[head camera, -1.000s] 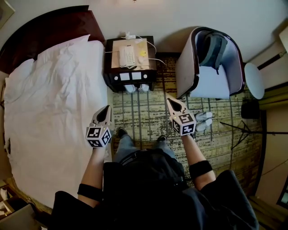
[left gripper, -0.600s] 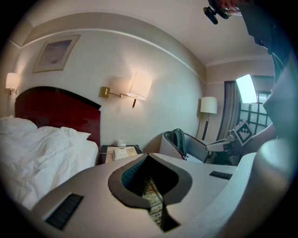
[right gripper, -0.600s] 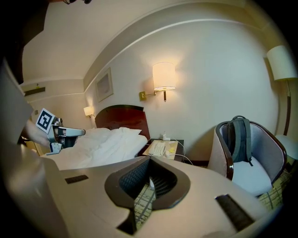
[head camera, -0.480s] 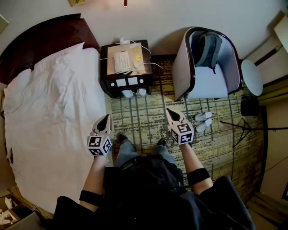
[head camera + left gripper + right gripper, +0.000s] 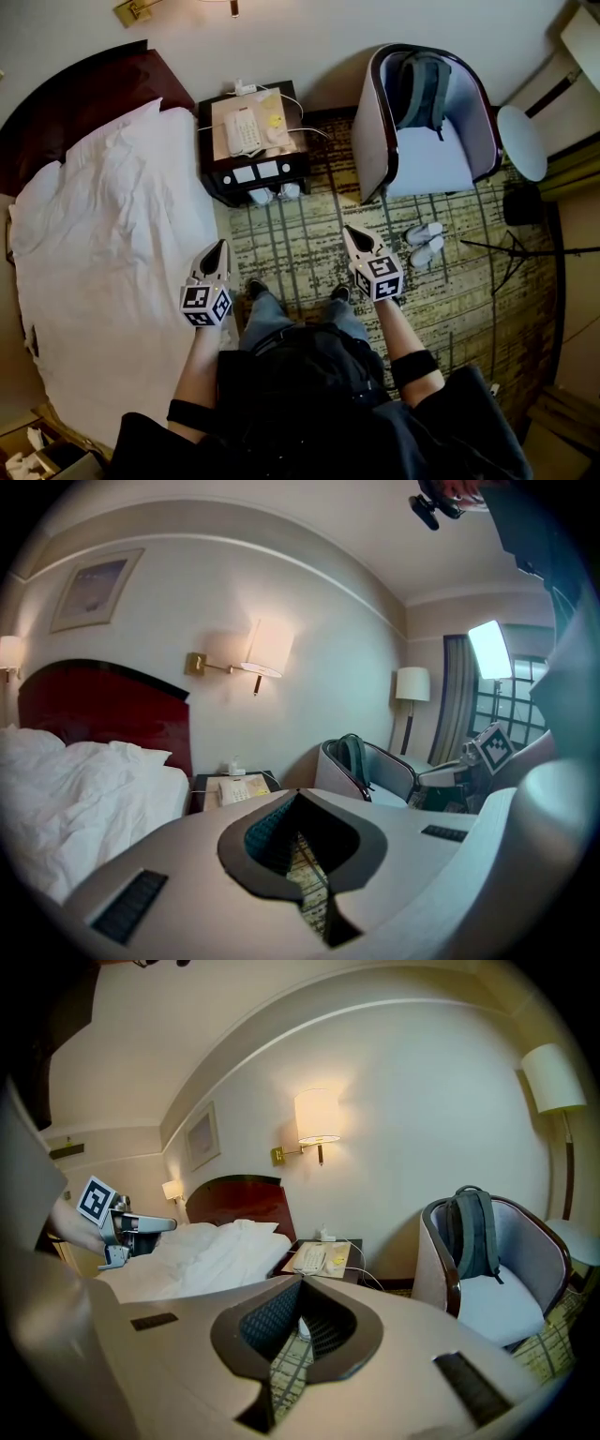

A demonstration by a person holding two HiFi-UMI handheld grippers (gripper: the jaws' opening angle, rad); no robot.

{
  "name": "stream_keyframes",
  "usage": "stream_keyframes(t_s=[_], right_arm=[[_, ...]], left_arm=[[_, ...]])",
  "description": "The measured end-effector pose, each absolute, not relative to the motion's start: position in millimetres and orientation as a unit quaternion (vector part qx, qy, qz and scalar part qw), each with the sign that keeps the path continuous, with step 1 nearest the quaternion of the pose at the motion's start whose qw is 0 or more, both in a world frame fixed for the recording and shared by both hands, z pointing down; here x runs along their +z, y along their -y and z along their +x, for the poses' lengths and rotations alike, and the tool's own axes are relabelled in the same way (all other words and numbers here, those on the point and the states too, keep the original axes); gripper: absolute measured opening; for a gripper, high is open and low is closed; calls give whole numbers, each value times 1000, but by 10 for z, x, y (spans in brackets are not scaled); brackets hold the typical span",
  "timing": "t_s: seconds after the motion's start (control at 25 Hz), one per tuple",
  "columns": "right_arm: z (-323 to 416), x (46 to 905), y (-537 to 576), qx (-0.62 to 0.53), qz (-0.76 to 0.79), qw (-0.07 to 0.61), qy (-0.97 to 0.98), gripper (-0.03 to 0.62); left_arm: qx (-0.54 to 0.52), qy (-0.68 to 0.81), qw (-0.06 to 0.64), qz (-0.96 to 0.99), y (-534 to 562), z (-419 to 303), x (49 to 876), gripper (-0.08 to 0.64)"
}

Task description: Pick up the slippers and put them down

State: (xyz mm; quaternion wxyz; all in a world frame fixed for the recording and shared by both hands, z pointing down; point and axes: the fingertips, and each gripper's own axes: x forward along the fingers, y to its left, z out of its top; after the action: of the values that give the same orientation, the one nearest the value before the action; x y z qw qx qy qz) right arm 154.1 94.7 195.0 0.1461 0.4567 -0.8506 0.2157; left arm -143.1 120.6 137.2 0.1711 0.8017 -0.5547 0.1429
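Grey backpack [image 5: 421, 89] sits in armchair [image 5: 371, 141], slippers [image 5: 424, 244] lie nearby.

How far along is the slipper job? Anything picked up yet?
Nothing looks done: the white slippers lie on the carpet by the armchair. Nothing is in hand: the left gripper and right gripper are shut and empty. Picking up and putting down both remain.
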Motion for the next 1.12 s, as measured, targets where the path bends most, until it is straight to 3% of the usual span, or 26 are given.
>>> stream_keyframes(t_s=[0.72, 1.12], right_arm=[[1985, 1935, -1105, 220, 414, 133, 873, 2], [1487, 2025, -1152, 228, 389, 136, 882, 2]], left_arm=[[144, 588, 161, 779, -1559, -891, 1178, 5], [154, 591, 152, 777, -1738, -1206, 1113, 5]])
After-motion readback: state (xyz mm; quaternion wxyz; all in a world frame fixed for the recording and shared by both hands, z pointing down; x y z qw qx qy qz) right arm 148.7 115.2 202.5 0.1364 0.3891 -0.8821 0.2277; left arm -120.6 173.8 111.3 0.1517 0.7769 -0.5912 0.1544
